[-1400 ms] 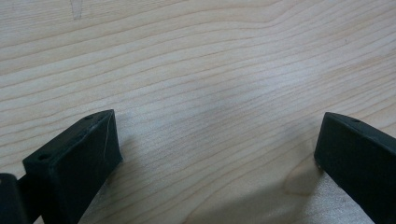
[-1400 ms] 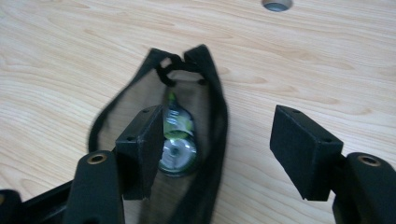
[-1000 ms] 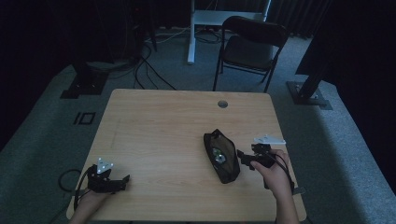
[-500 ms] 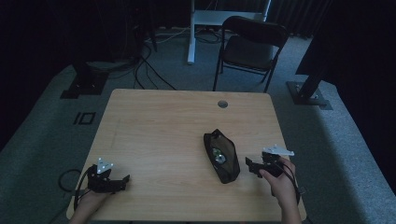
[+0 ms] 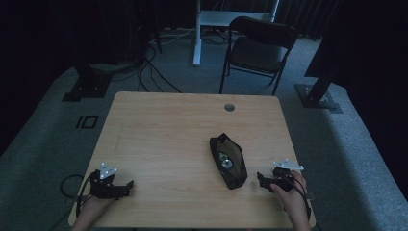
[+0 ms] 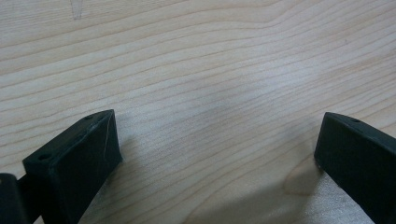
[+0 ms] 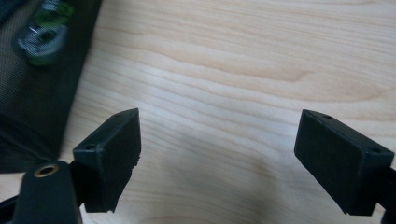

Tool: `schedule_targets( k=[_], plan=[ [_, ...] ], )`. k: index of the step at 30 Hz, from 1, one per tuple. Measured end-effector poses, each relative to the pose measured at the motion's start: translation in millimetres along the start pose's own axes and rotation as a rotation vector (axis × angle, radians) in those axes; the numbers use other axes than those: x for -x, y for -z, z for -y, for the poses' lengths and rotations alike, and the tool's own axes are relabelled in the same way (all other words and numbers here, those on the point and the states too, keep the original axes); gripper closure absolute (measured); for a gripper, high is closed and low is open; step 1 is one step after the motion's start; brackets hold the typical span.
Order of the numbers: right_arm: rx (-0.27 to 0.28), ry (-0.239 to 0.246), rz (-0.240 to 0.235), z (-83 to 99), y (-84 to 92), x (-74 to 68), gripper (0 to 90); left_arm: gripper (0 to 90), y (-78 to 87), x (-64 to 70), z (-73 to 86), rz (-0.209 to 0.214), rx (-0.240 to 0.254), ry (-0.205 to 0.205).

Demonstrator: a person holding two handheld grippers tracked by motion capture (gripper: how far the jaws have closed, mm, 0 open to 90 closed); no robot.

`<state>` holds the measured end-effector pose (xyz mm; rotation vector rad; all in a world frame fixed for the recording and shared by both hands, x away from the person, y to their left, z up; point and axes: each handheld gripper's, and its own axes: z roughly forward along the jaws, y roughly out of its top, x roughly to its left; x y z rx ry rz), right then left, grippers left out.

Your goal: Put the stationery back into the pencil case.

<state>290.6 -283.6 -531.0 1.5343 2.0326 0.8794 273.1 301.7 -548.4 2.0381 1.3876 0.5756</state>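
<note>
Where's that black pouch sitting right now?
In the high view the black pouch lies on the right half of the wooden table, just left of the right gripper and apart from it, below the round hole.

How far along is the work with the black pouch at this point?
Looks done: the black mesh pouch lies flat on the table, small items visible inside. In hand: nothing; the right tool sits beside the pouch, its jaws just opened with only wood between them, and the left tool rests open at the near-left corner. Nothing visibly remains.
</note>
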Motion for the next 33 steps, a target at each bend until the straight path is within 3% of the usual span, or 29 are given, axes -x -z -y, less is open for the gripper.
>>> schedule_targets(
  k=[10, 18, 33],
  plan=[
    [-0.040, 0.002, 0.021, 18.8, -4.2, 4.5, 13.4, 0.4, 0.0, 0.0, 0.0, 0.000, 0.000, 0.000],
    [0.018, -0.010, 0.030, 25.9, -4.9, 8.4, 11.9, 0.4, 0.0, 0.0, 0.0, 0.000, 0.000, 0.000],
    [0.019, -0.013, 0.032, 25.9, -5.1, 8.6, 11.9, 0.4, 0.1, 0.0, 0.1, -0.001, -0.001, 0.001]
  ],
)
